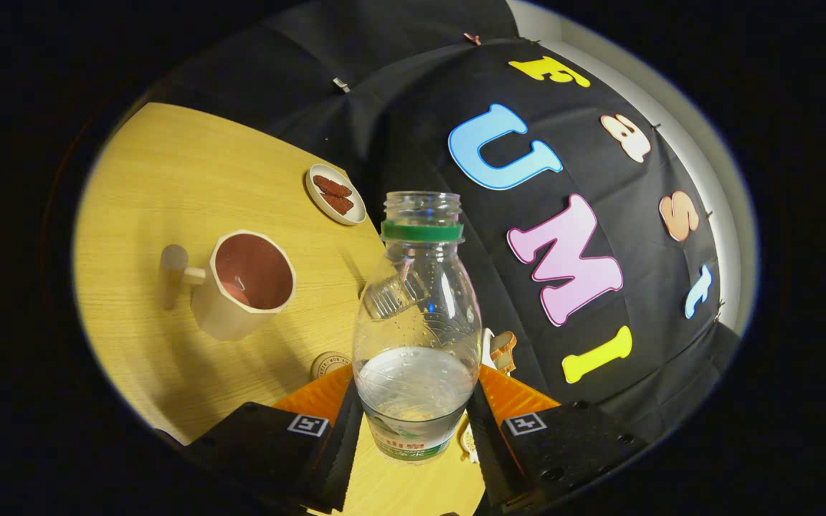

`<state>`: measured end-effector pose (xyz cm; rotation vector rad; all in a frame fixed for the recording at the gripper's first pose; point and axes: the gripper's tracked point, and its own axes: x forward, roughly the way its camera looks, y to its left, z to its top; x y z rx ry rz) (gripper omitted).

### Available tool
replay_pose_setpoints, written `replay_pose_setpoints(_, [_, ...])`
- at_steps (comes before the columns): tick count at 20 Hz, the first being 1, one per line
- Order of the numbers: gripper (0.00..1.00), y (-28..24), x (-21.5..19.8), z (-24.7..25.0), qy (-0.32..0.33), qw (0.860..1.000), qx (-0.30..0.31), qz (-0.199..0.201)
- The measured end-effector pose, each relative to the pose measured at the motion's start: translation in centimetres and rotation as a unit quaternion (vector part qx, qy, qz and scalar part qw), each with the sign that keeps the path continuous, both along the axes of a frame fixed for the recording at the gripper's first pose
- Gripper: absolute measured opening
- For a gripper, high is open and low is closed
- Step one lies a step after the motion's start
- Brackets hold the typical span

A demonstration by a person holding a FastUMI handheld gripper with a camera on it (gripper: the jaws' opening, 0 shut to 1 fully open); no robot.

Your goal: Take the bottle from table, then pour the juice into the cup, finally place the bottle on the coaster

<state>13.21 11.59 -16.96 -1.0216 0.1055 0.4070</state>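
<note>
- Tool (414,419) is clamped on the bottle (416,322): both fingers press its lower body from either side, down near the label band.
- Bottle is clear plastic, cap off, green ring at the neck, some clear liquid in the lower part. It looks lifted off the surface (162,186) and roughly in line with the fingers, not tipped toward anything yet.
- Step one, the pick-up, looks done.
- Cup (244,283), a pale faceted mug with a reddish inside and a wooden peg handle, stands to the left of the bottle and somewhat beyond the fingers, apart from it. Can't tell whether anything is in it; liquid left in the bottle suggests the pour is not finished, maybe not begun.
- Coaster (330,364), a small round disc, lies just left of the bottle's base, near the left finger, nothing on it. Placement not done.
- Small dish (336,194) with two reddish pieces sits beyond the cup, left of the bottle's neck. Not part of the job.
</note>
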Motion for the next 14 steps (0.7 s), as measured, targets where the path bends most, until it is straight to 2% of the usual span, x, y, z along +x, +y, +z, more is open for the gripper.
replay_pose_setpoints(4, [0.73, 0.5, 1.0, -0.6, -0.011, 0.998, -0.067, 0.001])
replay_pose_setpoints(14, [0.73, 0.9, 1.4, -4.1, 0.007, 0.989, -0.15, 0.004])
